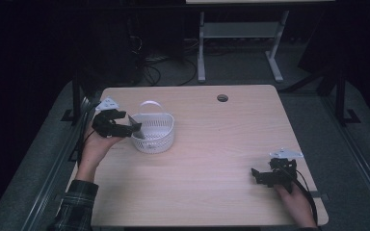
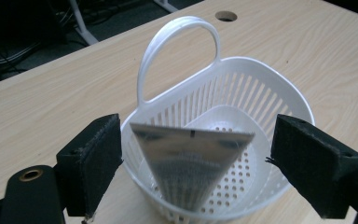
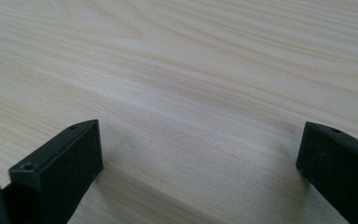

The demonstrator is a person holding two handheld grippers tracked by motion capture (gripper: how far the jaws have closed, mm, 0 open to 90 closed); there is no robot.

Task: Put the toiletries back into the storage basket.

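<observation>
The left gripper [image 2: 193, 154] stands wide open at the near rim of a white slotted plastic basket [image 2: 261, 93]; a flat, silvery triangular piece [image 2: 191, 161] leans point-down inside, clear of both foam pads. The right gripper [image 3: 200, 154], open and empty, rests over bare pale-wood table [image 1: 212, 144] near its front right corner.

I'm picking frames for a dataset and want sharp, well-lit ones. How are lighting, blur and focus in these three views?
High view: the room is dark, the table evenly lit, and the white basket fairly sharp. Left gripper view: the basket is in focus, but the grey triangular piece between the open jaws is blurred. Right gripper view: soft, with a dim shadow band on the wood.
</observation>
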